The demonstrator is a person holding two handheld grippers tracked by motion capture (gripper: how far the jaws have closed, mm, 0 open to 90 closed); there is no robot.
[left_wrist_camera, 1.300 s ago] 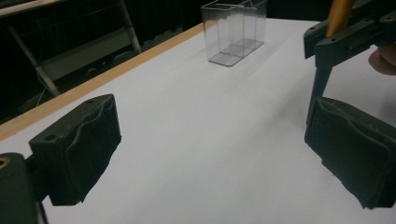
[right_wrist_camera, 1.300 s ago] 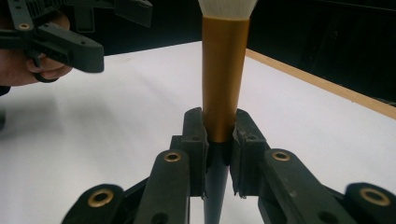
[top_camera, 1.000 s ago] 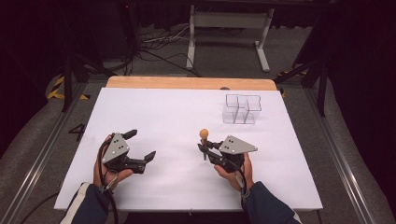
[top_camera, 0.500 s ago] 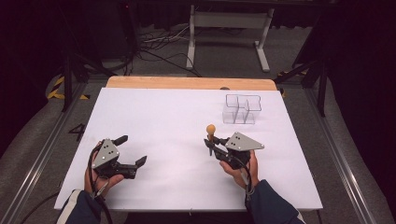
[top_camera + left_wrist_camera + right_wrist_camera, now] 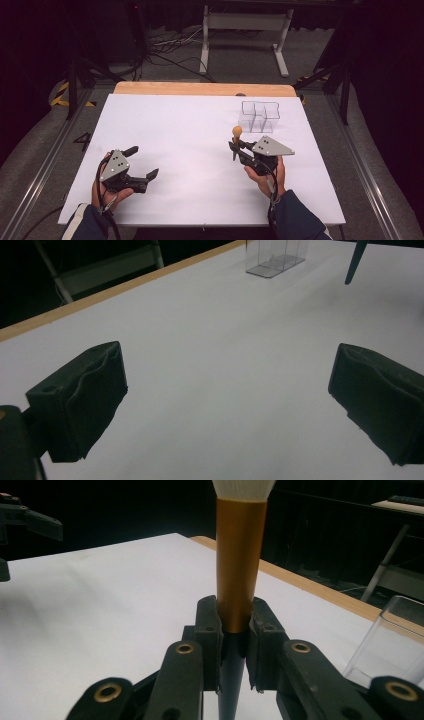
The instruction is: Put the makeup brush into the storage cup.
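A brush (image 5: 236, 137) with a gold ferrule (image 5: 239, 565), pale bristles on top and a dark pointed handle stands upright in my right gripper (image 5: 235, 149), which is shut on it at the base of the ferrule (image 5: 234, 645). It hangs above the white table, a little in front of a clear divided container (image 5: 260, 116). My left gripper (image 5: 142, 161) rests low at the near left with its jaws wide apart and nothing between them (image 5: 225, 395). The brush handle's tip (image 5: 355, 262) shows far off in the left gripper view.
The white table surface (image 5: 190, 135) ends in a wooden strip (image 5: 200, 89) along the far edge. The clear container (image 5: 277, 257) (image 5: 395, 645) stands near that edge at the right. Dark floor, cables and a metal stand lie beyond the table.
My right gripper has carried the brush to the right and away from the person, closer to the clear container. My left gripper has drifted slightly nearer and to the left, still open.
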